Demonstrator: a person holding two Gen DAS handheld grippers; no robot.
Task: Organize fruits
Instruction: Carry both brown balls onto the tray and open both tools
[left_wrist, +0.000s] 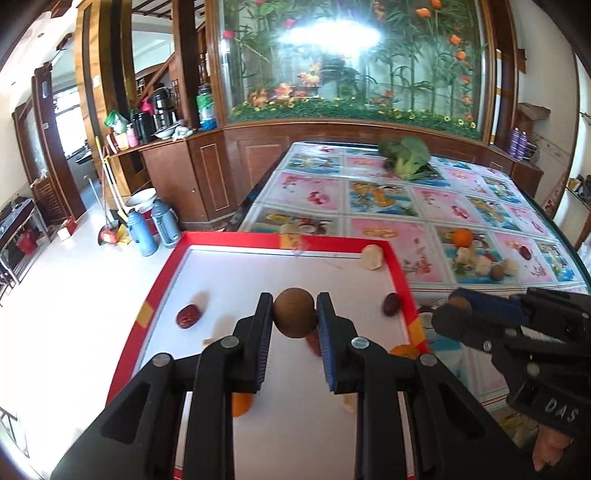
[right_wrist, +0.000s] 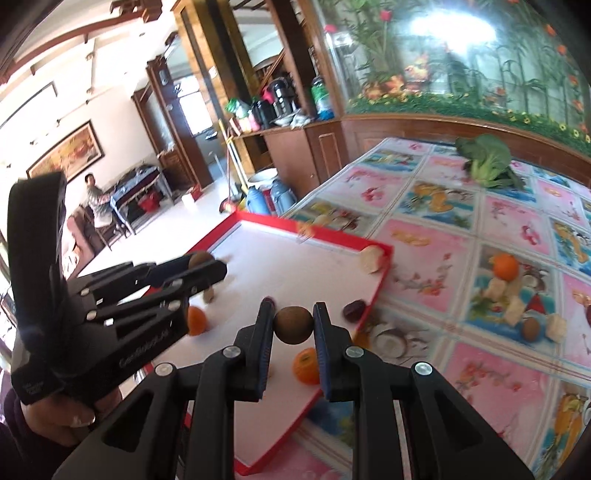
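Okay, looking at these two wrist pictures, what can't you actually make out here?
- Left wrist view: an orange fruit in the red-edged tray is half hidden by the left hand-held gripper, shut on a brown round fruit.
- Right wrist view: the seated person is too small for detail.
- Right wrist view: the tray's near edge lies behind the right hand-held gripper.

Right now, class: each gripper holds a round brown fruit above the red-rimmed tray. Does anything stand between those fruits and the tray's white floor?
Nothing visible blocks either. The left gripper holds its brown fruit over bare white floor of the tray, though a red date lies nearby. The right gripper holds its brown fruit near the tray's edge, with an orange just below.
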